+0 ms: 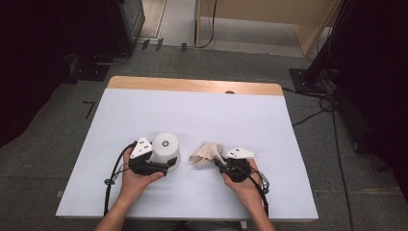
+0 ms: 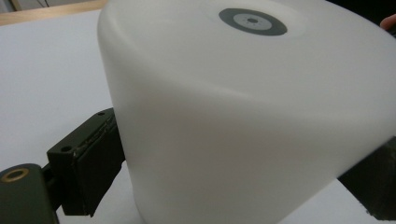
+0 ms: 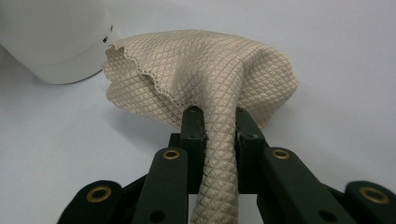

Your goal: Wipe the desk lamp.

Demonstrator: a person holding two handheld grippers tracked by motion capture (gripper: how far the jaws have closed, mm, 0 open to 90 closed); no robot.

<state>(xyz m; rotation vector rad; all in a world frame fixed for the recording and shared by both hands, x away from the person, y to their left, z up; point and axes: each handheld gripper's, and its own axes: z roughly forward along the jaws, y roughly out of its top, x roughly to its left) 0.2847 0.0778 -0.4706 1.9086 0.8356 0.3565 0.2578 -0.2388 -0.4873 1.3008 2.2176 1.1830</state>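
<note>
- High view: the left gripper (image 1: pixel 161 166) sits at the near left of the white table (image 1: pixel 192 115), its jaw tips lying against the side of a white tub (image 1: pixel 166 150) that stands upside down; the hand and the grey plate cover most of the gripper body, so the grip itself is hard to read here.
- High view: the right gripper (image 1: pixel 219 162) lies just right of the tub, and a bunched beige cloth (image 1: pixel 206 153) sticks out from its tip toward the tub; cloth and tub are near each other but apart.
- Left gripper view: the tub (image 2: pixel 252 116) takes up most of the frame, cut off at the right and bottom edges. One jaw pad presses its left wall; the other jaw peeks out at the lower right corner, against the tub's far side. The jaws are clamped on the tub.
- Right gripper view: the two jaws are pinched together on a twisted neck of the quilted cloth (image 3: pixel 205 74), which fans out beyond them and rests on the table. The tub (image 3: pixel 51 42) is cropped at the upper left corner, just behind the cloth's scalloped edge.
</note>
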